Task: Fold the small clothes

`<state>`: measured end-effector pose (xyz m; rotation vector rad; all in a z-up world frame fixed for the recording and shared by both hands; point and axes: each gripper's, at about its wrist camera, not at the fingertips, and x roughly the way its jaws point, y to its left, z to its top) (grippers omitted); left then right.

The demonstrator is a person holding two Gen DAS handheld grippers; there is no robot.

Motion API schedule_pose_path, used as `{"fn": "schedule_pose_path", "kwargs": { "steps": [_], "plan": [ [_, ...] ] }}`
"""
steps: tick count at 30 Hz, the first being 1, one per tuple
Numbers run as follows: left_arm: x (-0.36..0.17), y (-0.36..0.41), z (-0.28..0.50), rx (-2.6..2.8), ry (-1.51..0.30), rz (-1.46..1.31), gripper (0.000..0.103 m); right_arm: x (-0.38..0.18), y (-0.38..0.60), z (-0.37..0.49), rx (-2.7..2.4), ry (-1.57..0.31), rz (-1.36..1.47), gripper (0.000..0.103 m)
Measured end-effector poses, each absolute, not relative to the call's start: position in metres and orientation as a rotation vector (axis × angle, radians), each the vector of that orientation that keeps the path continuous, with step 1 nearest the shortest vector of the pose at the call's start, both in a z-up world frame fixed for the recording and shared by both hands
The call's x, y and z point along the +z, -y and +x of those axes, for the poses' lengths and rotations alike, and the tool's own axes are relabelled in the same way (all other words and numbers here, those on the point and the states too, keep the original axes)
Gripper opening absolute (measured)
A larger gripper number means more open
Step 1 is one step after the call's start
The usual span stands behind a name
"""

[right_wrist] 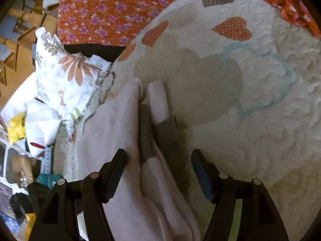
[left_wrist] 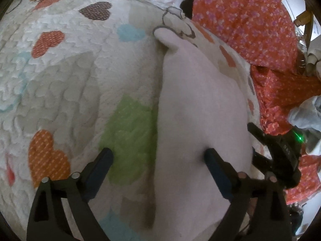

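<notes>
A pale pink garment (left_wrist: 200, 110) lies folded lengthwise on a white quilt with coloured hearts (left_wrist: 66, 80). My left gripper (left_wrist: 158, 156) is open, low over the garment's left edge, one finger on the quilt side and one over the pink cloth. In the right wrist view the same garment (right_wrist: 120, 124) shows two pale legs with grey-brown ribbed bands (right_wrist: 166, 134). My right gripper (right_wrist: 158, 158) is open, straddling the folded legs close above them. The right gripper's black body (left_wrist: 280, 156) shows at the right of the left wrist view.
An orange floral cloth (left_wrist: 244, 20) covers the bed's far side and also shows in the right wrist view (right_wrist: 104, 10). A floral pillow (right_wrist: 68, 76) lies by the quilt's edge. Wooden chair legs (right_wrist: 22, 16) and clutter on the floor (right_wrist: 22, 160) lie beyond the bed.
</notes>
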<state>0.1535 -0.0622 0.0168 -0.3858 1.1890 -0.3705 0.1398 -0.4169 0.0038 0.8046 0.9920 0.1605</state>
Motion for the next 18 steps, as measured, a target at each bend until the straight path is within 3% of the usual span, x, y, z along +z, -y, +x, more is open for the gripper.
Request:
{"fn": "schedule_pose_path", "kwargs": {
  "steps": [5,9,10,11,13,18],
  "plan": [
    [0.016,0.077,0.16,-0.403,-1.159,-0.33,0.102,-0.002,0.408,0.15,0.189,-0.962,0.795,0.073],
    [0.017,0.087,0.162,-0.444,-1.122,-0.313,0.099,0.002,0.393,0.156,0.171,-0.966,0.713,0.071],
    [0.018,0.091,0.161,-0.479,-1.121,-0.321,0.073,0.002,0.388,0.158,0.163,-0.983,0.681,0.06],
    [0.019,0.097,0.16,-0.511,-1.132,-0.318,0.055,0.002,0.383,0.161,0.166,-1.003,0.664,0.05],
    [0.025,0.107,0.156,-0.496,-1.13,-0.257,0.042,0.007,0.372,0.163,0.155,-1.016,0.628,0.041],
    [0.049,0.093,0.158,-0.523,-1.097,-0.321,0.034,0.037,0.347,0.161,0.153,-0.977,0.524,0.034]
  ]
}}
